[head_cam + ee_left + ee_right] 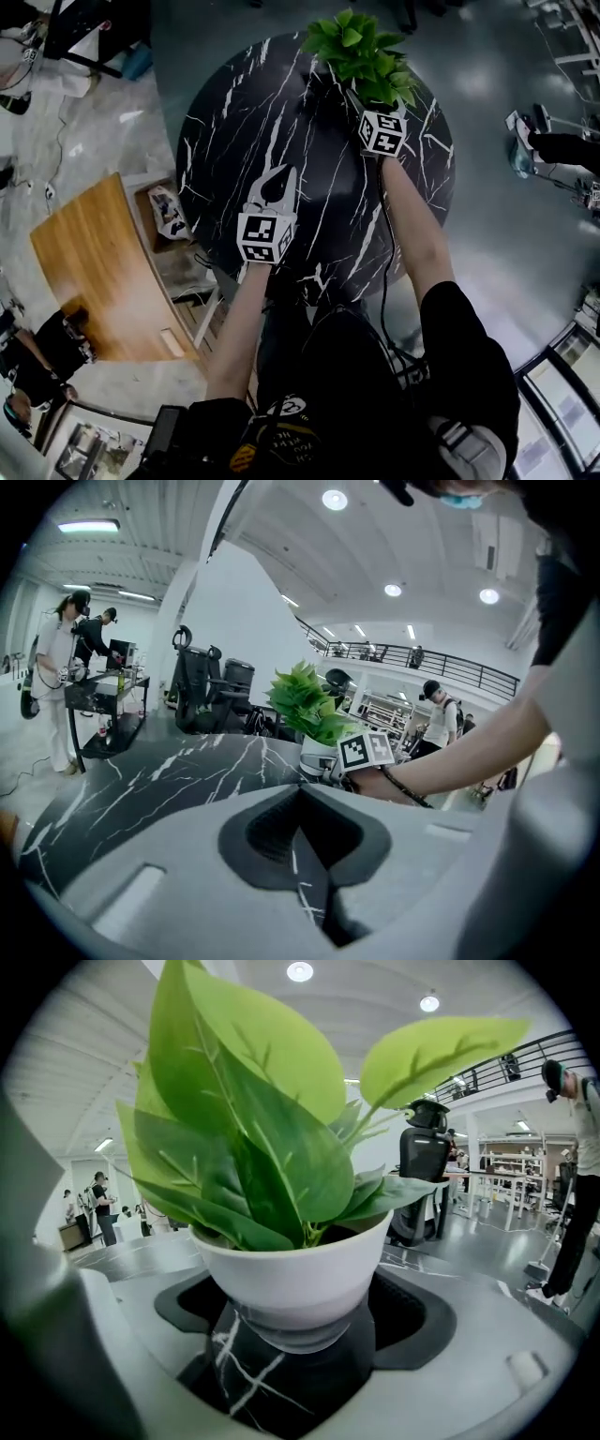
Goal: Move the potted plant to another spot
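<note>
The potted plant (pixel 361 52), green broad leaves in a white pot (pixel 291 1279), stands near the far edge of the round black marble table (pixel 234 122). My right gripper (pixel 367 101) reaches under the leaves, and in the right gripper view its jaws (pixel 305 1340) are closed around the pot's narrow lower part. The pot's base sits low over the marble; I cannot tell whether it touches. My left gripper (pixel 278 180) hovers over the middle of the table, shut and empty (pixel 305 832). From there the plant (pixel 305 705) and the right gripper's marker cube (pixel 366 750) show ahead.
A wooden desk (pixel 94 272) stands left of the table, with a small cluttered stand (pixel 169 211) between them. Office chairs (pixel 202 691) and standing people (pixel 56 667) are beyond the far side. A black chair (pixel 422 1176) is behind the plant.
</note>
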Tool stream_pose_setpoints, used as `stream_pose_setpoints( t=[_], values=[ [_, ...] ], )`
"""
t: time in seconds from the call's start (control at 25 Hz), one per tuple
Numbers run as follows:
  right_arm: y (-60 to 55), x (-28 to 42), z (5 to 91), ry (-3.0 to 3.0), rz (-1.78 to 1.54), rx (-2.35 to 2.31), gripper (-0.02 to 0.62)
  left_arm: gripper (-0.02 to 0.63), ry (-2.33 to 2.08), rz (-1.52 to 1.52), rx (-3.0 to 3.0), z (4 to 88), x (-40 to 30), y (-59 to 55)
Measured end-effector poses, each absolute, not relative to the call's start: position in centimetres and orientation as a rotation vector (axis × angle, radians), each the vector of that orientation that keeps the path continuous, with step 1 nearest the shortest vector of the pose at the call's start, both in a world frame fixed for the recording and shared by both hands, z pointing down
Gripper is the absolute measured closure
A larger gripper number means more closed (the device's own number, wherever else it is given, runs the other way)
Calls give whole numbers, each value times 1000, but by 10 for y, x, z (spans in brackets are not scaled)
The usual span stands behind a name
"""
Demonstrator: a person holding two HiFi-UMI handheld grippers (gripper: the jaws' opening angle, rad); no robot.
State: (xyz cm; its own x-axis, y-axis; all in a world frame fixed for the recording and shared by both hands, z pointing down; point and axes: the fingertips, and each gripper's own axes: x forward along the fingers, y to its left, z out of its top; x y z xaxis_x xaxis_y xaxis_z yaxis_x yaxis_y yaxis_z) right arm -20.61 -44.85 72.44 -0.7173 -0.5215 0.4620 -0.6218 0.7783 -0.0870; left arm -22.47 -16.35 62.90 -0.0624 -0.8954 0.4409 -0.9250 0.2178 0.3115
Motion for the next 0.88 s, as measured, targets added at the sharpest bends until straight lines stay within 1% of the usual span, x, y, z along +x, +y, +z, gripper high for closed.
stream_pose_setpoints(
  t=[0.28, 0.48, 0.64, 0.88],
  values=[
    [-424, -282, 723, -2588, 305, 726, 117, 601, -2058, 22, 1561, 617, -263, -130],
    [-391, -325, 724, -2608, 290, 590, 117, 601, -2084, -1, 1512, 616, -272, -119],
    [-376, -340, 722, -2614, 285, 552, 117, 601, -2084, -12, 1518, 611, -271, -121],
    [-366, -337, 727, -2577, 266, 532, 117, 601, -2062, -7, 1529, 609, -266, -123]
  ],
)
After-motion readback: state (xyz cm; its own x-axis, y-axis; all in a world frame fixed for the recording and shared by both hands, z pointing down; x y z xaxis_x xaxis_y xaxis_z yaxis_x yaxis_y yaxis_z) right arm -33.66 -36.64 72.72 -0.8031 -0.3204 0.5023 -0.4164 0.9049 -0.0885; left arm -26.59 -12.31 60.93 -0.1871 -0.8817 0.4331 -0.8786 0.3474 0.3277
